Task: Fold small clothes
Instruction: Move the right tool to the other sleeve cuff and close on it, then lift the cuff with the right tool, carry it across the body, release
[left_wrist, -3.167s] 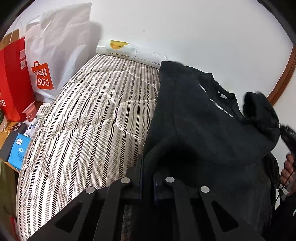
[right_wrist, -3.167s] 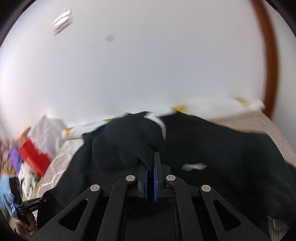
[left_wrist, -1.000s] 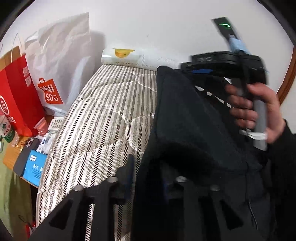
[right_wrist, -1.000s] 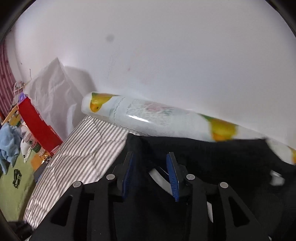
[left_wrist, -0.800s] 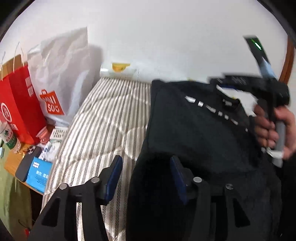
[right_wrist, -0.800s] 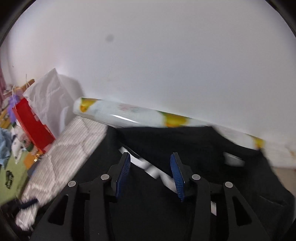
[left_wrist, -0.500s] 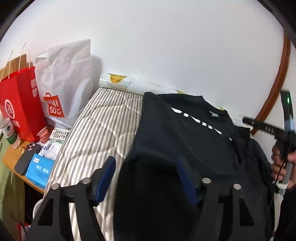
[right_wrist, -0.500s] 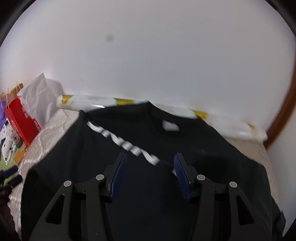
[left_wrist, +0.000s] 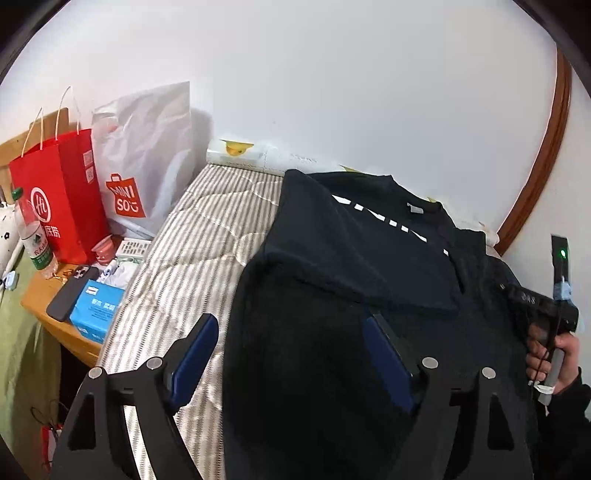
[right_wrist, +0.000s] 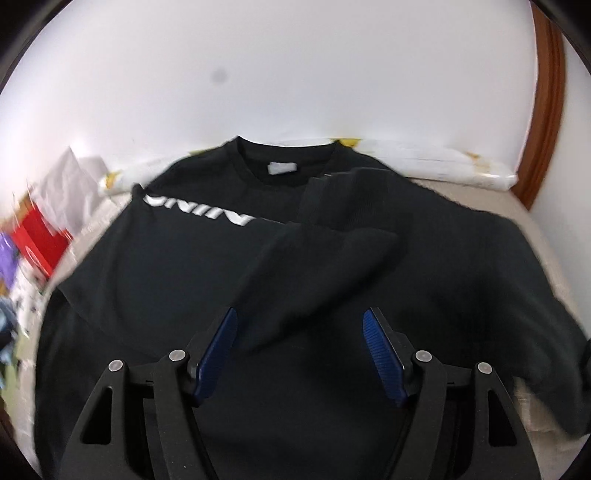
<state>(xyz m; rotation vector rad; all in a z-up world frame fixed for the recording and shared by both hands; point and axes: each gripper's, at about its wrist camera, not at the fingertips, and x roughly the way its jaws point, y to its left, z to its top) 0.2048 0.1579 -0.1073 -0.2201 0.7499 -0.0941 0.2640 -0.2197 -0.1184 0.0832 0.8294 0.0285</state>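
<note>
A black sweatshirt (left_wrist: 362, 266) with white lettering lies on the striped mattress (left_wrist: 192, 251); its left side and a sleeve are folded inward. In the right wrist view the sweatshirt (right_wrist: 258, 258) fills the middle, collar and label at the far side, a sleeve laid across the chest. My left gripper (left_wrist: 291, 332) is open and empty over the sweatshirt's near left edge. My right gripper (right_wrist: 299, 325) is open and empty above the garment's near part; its body also shows in the left wrist view (left_wrist: 543, 306), held in a hand.
A white Miniso bag (left_wrist: 144, 158) and a red paper bag (left_wrist: 59, 192) stand left of the bed. A wooden side table (left_wrist: 55, 314) holds a phone, a blue tissue pack and a bottle. A rolled printed sheet (right_wrist: 436, 162) lies along the wall. A brown wooden frame (left_wrist: 543, 155) stands at right.
Both grippers were shut on the sweatshirt 3.2 s ago. They have since let go, opened wide and pulled back from the garment. The folded side and sleeve now lie flat.
</note>
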